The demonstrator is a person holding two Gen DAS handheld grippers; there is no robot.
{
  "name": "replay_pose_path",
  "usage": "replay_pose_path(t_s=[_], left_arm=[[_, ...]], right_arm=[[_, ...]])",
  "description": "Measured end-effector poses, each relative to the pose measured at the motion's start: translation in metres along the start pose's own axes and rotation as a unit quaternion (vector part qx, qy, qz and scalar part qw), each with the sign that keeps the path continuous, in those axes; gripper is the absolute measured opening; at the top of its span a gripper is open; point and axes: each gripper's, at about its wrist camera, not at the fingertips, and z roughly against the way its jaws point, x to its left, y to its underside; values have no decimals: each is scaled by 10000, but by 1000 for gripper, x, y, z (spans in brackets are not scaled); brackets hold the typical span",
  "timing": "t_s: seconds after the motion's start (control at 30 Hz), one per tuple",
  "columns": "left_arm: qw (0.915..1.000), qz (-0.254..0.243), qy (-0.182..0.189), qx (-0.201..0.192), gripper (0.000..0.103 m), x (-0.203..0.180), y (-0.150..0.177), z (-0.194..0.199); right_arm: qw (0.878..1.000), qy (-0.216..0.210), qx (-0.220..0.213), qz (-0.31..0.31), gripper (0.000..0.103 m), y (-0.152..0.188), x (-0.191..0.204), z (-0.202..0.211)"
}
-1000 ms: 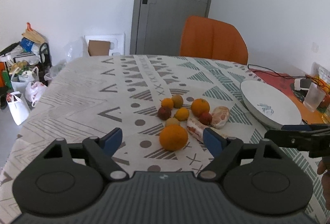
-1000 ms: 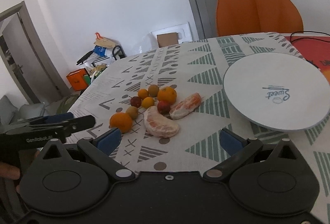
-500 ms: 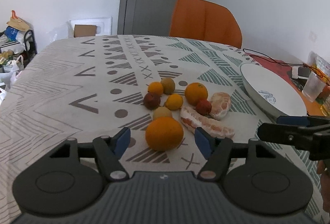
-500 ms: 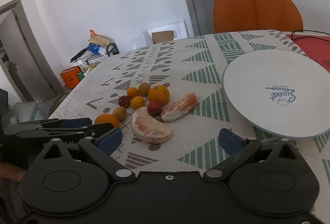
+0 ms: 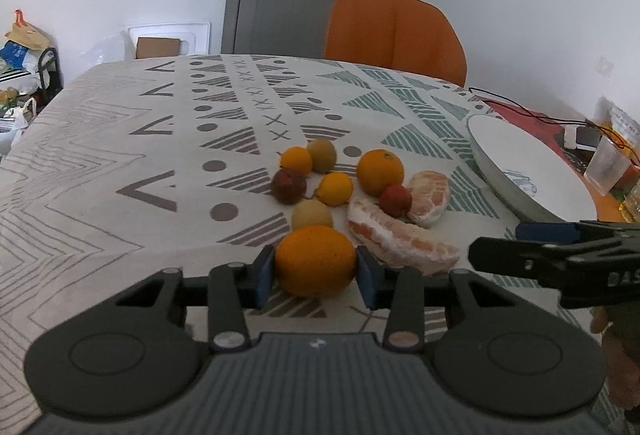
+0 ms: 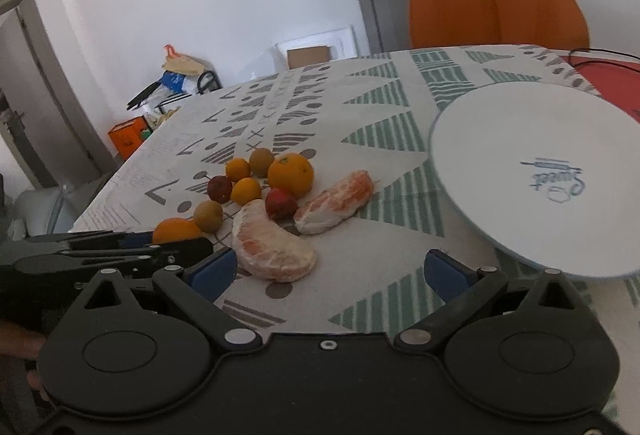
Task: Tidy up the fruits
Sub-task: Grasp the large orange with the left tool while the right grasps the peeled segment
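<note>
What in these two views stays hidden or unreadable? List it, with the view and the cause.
- Near orange: left wrist view, its underside and tablecloth contact hidden by the left tongs.
- Same orange, right wrist view: only its top shows above the left tongs.
- White plate: left wrist view, its near edge covered by the right tongs.
- Plate lettering: left wrist view, too small.

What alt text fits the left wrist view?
The left gripper clamps a large round orange on a patterned tablecloth, with smaller fruits and peeled citrus segments just beyond. A white plate sits right.
</note>
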Motion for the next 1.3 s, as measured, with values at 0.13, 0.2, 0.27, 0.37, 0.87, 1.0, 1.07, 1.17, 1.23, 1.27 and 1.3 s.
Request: replay_pose_path(t_s=[0.13, 0.2, 0.27, 0.37, 0.87, 1.0, 1.07, 1.17, 1.23, 1.27, 1.3], left_arm=[[9999, 55, -95, -53, 41, 5, -1, 4], [9998, 69, -139, -85, 41, 8, 0, 8], [9998, 80, -181, -90, 41, 11, 0, 10], [9996, 104, -242, -91, 41, 15, 1, 12], [9996, 195, -187, -92, 41, 16, 7, 17], [9996, 175, -190, -90, 41, 14, 9, 18], [9996, 184, -195, -103, 41, 13, 10, 19], [9996, 171, -186, -110, 41, 12, 11, 20], [9996, 158, -219, -95, 41, 11, 12, 18], [9995, 171, -235, -79, 41, 12, 12, 17], [9995, 181, -224, -87, 41, 13, 13, 16]], right_arm=[[9999, -64, 113, 44, 101, -3, 4, -13], [9998, -83, 131, 115, 101, -4, 6, -20], [9995, -57, 124, 269, 101, -7, 11, -25], [9994, -2, 89, 341, 96, -10, 17, -32], [9984, -233, 98, 504, 52, -6, 31, -25], [9987, -230, 123, 442, 51, -2, 30, -19], [9988, -206, 146, 419, 51, 1, 30, -15], [9987, -247, 161, 414, 51, 7, 29, -9], [9987, -307, 168, 377, 52, 9, 26, -6], [9987, -333, 179, 339, 52, 9, 25, -6], [9986, -358, 194, 331, 53, 7, 25, -7]])
